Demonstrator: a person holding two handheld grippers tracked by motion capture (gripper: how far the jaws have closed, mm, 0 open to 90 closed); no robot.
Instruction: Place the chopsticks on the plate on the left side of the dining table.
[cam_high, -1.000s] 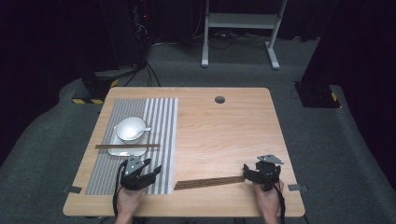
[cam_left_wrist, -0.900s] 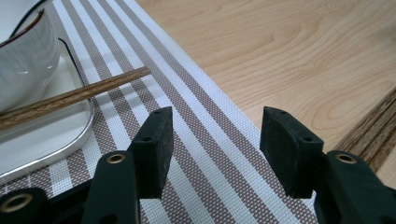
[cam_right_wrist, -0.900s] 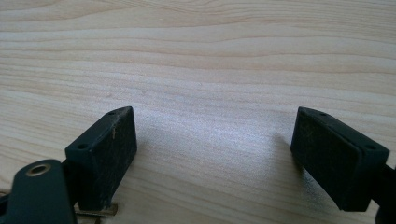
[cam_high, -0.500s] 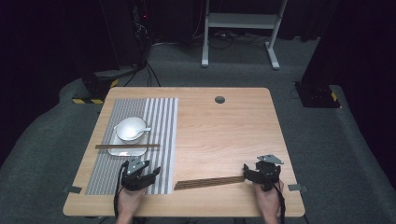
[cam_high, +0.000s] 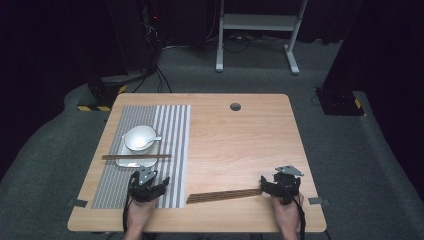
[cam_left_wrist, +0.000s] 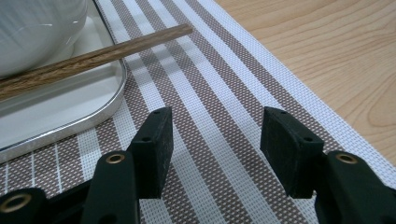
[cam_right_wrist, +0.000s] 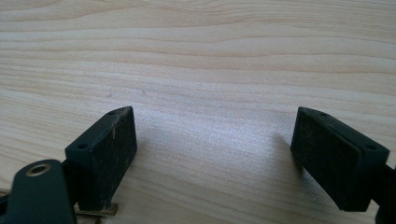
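A place setting is being laid out on the wooden counter (cam_high: 235, 145). A striped placemat (cam_high: 170, 150) lies on its left part, and on the mat sits a small tray (cam_high: 131, 161) carrying a white bowl (cam_high: 139, 138) with a spoon in it. One chopstick (cam_high: 136, 157) lies across the near edge of the tray, its tip reaching out over the mat, which looks like its intended resting place in front of the bowl. A second pair of chopsticks (cam_high: 223, 195) lies flat on bare wood near the front edge of the counter, well apart from the tray, running from just right of the mat towards the right gripper (cam_high: 280, 187); judging by the layout, they are yet to be brought over to the setting.

The left gripper (cam_high: 149, 183) rests low over the mat, just in front of the tray. In the left gripper view its jaws stand moderately apart with nothing between them, only striped mat beneath; the chopstick on the tray (cam_left_wrist: 93, 58) lies ahead of them, untouched.

The right gripper sits at the right end of the loose chopsticks. In the right gripper view its jaws are spread wide over bare wood and grip nothing. A sliver of something shows under the left jaw at the bottom edge, possibly the chopstick ends, but I cannot tell if it touches.
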